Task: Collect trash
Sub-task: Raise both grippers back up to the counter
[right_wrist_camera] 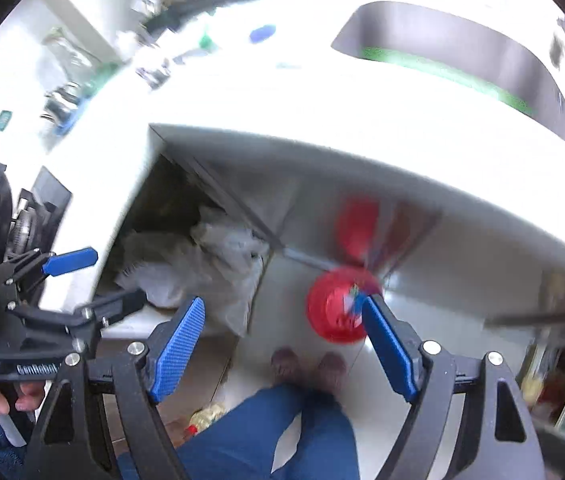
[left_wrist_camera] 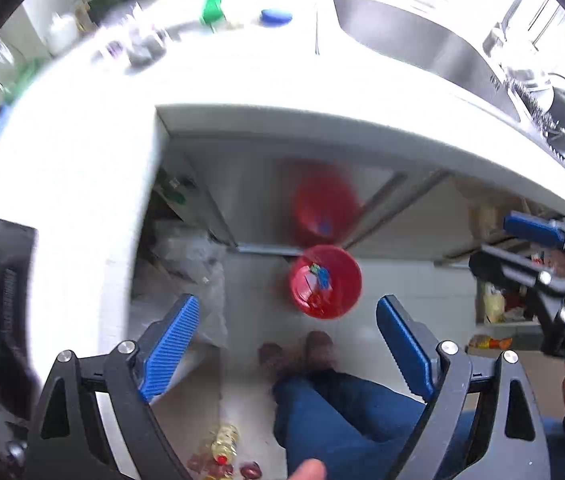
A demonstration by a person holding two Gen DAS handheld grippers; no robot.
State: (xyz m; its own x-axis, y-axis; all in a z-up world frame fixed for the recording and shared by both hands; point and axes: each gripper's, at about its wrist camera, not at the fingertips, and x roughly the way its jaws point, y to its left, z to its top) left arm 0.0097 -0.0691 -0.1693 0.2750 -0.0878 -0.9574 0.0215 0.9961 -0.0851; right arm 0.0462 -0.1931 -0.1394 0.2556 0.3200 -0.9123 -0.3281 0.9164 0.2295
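Note:
A red bucket [left_wrist_camera: 325,282] stands on the floor below the white counter [left_wrist_camera: 266,84], with colourful scraps of trash inside. It also shows in the right wrist view [right_wrist_camera: 332,312], blurred. My left gripper [left_wrist_camera: 286,340] is open and empty, high above the floor and pointing down. My right gripper [right_wrist_camera: 282,344] is open and empty too, beside it; it shows at the right edge of the left wrist view [left_wrist_camera: 538,256]. The left gripper shows at the left of the right wrist view [right_wrist_camera: 70,276].
A steel sink [left_wrist_camera: 422,44] is set in the counter, with dishes [left_wrist_camera: 554,96] to its right. Bottles and jars [left_wrist_camera: 142,44] line the counter's back. Plastic bags [right_wrist_camera: 210,264] fill the space under the counter. A bottle [left_wrist_camera: 224,444] lies on the floor by my legs [left_wrist_camera: 342,412].

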